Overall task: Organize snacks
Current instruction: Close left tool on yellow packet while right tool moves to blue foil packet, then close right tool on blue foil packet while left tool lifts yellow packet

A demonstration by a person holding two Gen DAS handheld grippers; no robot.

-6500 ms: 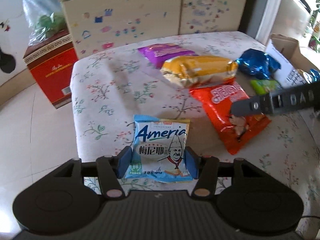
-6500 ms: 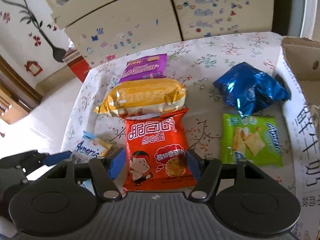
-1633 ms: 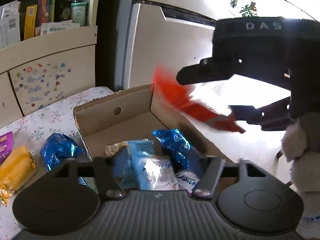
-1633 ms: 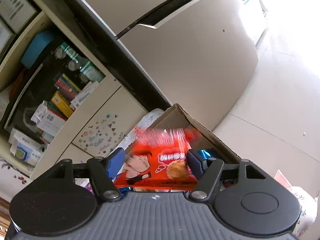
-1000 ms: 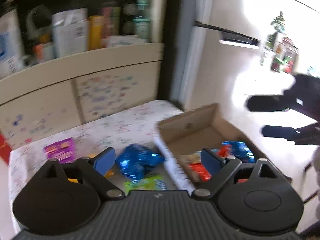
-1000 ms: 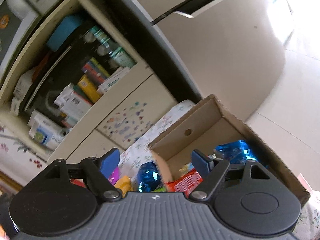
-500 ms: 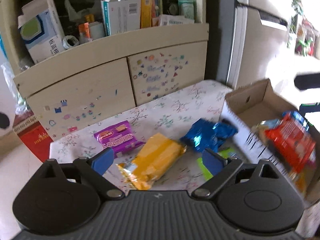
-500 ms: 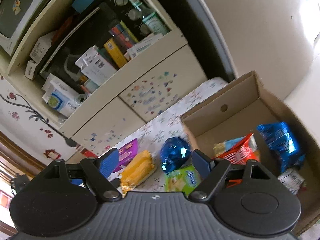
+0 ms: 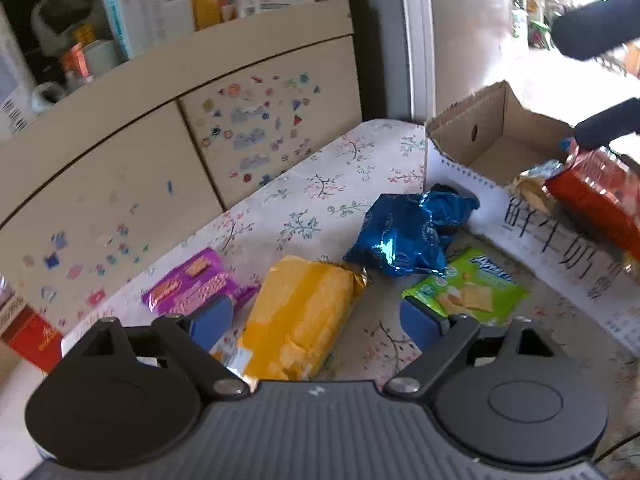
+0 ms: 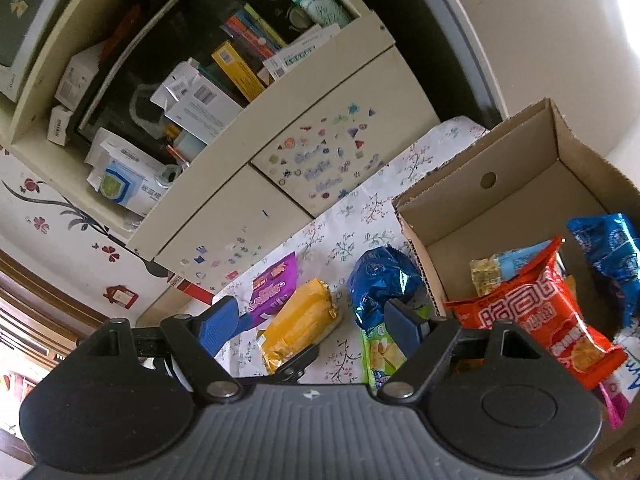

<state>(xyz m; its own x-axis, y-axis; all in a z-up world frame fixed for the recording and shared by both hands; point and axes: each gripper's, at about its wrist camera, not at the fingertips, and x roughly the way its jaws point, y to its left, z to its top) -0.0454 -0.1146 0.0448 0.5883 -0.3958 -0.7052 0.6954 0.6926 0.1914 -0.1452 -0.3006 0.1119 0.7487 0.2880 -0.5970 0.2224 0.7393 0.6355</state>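
My left gripper (image 9: 316, 320) hangs low over the flowered table (image 9: 320, 192). Its jaws are closing around a yellow packet (image 9: 300, 312), and the pads stand clear of it. A purple packet (image 9: 196, 284) lies to its left; a blue foil bag (image 9: 404, 236) and a green cracker packet (image 9: 468, 292) lie to its right. My right gripper (image 10: 312, 326) is open and empty, higher up beside the cardboard box (image 10: 480, 184). Inside the box lie an orange-red noodle packet (image 10: 540, 316), a light blue packet (image 10: 512, 264) and a blue bag (image 10: 608, 256).
A cream cabinet (image 9: 248, 136) with stickers stands behind the table, its open shelf (image 10: 192, 92) crowded with cartons. A red carton (image 9: 28, 340) sits on the floor at the left. The box takes up the table's right end, against a white door (image 10: 540, 32).
Both grippers let their packets go into the box and swung back toward the table. The left one has sunk over the yellow packet; the right has turned left and stays above.
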